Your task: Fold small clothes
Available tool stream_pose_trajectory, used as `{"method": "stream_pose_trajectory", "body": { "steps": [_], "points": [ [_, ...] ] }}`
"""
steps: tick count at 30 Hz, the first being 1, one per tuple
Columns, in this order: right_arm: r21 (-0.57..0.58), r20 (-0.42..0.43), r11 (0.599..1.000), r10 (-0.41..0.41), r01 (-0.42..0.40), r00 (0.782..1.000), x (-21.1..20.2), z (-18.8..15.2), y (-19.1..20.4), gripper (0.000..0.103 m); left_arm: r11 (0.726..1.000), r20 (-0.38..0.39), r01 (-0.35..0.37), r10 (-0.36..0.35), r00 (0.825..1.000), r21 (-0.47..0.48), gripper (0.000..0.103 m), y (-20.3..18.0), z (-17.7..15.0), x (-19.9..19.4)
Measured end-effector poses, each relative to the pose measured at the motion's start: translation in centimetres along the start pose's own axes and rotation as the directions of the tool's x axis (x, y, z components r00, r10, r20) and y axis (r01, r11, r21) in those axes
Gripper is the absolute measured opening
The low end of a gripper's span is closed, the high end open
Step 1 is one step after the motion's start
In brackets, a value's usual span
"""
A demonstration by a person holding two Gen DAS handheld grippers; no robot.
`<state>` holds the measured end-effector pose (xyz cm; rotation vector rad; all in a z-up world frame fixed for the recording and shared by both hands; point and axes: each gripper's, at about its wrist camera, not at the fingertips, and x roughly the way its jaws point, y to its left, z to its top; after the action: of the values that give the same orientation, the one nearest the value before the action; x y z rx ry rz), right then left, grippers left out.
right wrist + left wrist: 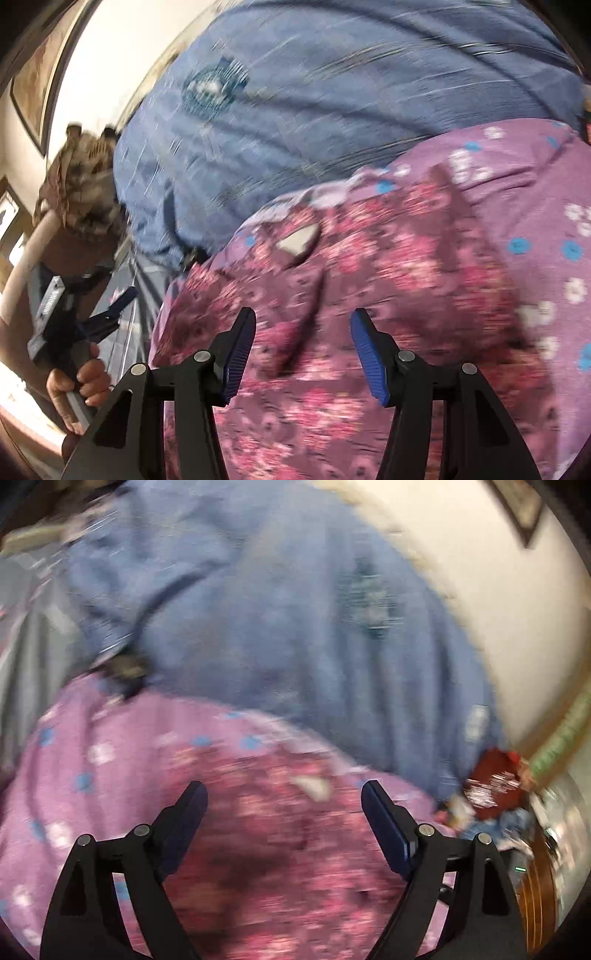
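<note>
On the blue bedspread [332,66] lies the pink floral garment [351,258], spread over lilac cloth, with both tools above it, left tool [284,794] and right tool [303,321] gaping and empty. Judging by this, a fold is about to start; next each tool must close on an edge

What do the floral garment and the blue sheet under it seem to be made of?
The floral garment looks like thin, matte woven cloth, perhaps cotton: it creases softly and carries a printed pink flower pattern. The blue sheet also looks like matte woven fabric, with long wrinkles and a printed motif. Motion blur hides the weave, so neither fibre is certain.
</note>
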<state>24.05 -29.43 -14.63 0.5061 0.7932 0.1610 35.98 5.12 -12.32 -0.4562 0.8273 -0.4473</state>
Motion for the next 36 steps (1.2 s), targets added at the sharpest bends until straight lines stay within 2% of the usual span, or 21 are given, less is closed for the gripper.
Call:
{"method": "stream_pose_trajectory", "body": {
  "steps": [2,4,7,8,10,11,13,14,15,17,20,23,28,30,32,36],
  "points": [
    [-0.098,-0.018,0.995,-0.031,0.03,0.999,1.3,-0.5,2.7,0.059,0.996,-0.042,-0.092,0.092,0.995,-0.004,0.086,1.4,-0.2,0.8],
    [-0.22,-0.038,0.974,-0.073,0.063,0.997,2.8,-1.4,5.8,0.062,0.985,-0.116,-0.169,0.17,0.979,0.021,0.086,2.5,-0.8,2.3],
    [-0.362,-0.07,0.925,-0.151,0.116,0.986,5.7,-2.4,9.5,0.069,0.967,-0.247,-0.236,0.252,0.936,0.091,0.086,3.2,-2.5,5.1],
    [-0.391,-0.079,0.908,-0.193,0.147,0.978,6.9,-2.5,10.4,0.071,0.954,-0.275,-0.268,0.296,0.915,0.135,0.086,3.1,-3.1,6.0],
    [-0.432,-0.105,0.883,-0.251,0.183,0.962,9.8,-2.4,11.3,0.071,0.928,-0.292,-0.318,0.365,0.884,0.195,0.086,2.9,-3.8,6.8],
    [-0.437,-0.113,0.879,-0.265,0.191,0.958,10.8,-2.5,11.3,0.071,0.923,-0.291,-0.323,0.375,0.88,0.21,0.086,2.7,-4.0,6.9],
    [-0.431,-0.167,0.871,-0.334,0.236,0.928,13.4,-2.6,10.1,0.063,0.928,-0.285,-0.308,0.359,0.889,0.209,0.086,2.5,-4.0,6.5],
    [-0.401,-0.204,0.883,-0.347,0.245,0.916,14.1,-2.7,9.3,0.046,0.932,-0.281,-0.301,0.349,0.894,0.2,0.086,2.4,-4.1,6.0],
    [-0.365,-0.196,0.902,-0.315,0.229,0.928,13.6,-2.6,8.6,0.039,0.934,-0.276,-0.301,0.346,0.897,0.192,0.086,2.5,-4.0,5.8],
    [-0.338,-0.169,0.914,-0.295,0.226,0.94,12.0,-2.1,8.0,0.008,0.93,-0.265,-0.322,0.36,0.895,0.177,0.086,3.0,-3.8,5.3],
    [-0.242,-0.075,0.942,-0.257,0.232,0.964,7.8,-0.4,6.2,0.007,0.93,-0.232,-0.343,0.365,0.901,0.131,0.086,3.7,-3.1,4.5],
    [-0.188,0.017,0.934,-0.307,0.305,0.952,4.4,1.0,3.8,0.007,0.93,-0.209,-0.348,0.365,0.907,0.115,0.086,3.7,-2.9,4.3],
    [-0.004,0.023,0.941,-0.338,0.339,0.941,2.3,2.1,-3.8,0.007,0.892,-0.239,-0.404,0.446,0.863,0.205,0.086,2.8,-4.3,6.5],
    [0.084,0.019,0.95,-0.303,0.301,0.953,2.1,1.8,-6.9,0.007,0.896,-0.245,-0.388,0.434,0.867,0.215,0.086,2.4,-4.5,6.9],
    [0.144,0.03,0.954,-0.27,0.263,0.963,2.1,1.9,-8.2,0.007,0.897,-0.238,-0.382,0.43,0.871,0.222,0.086,1.9,-4.5,6.9],
    [0.126,0.106,0.957,-0.273,0.26,0.956,1.3,2.6,-7.8,0.007,0.884,-0.239,-0.394,0.452,0.86,0.253,0.086,1.6,-4.8,7.5]
  ]
}}
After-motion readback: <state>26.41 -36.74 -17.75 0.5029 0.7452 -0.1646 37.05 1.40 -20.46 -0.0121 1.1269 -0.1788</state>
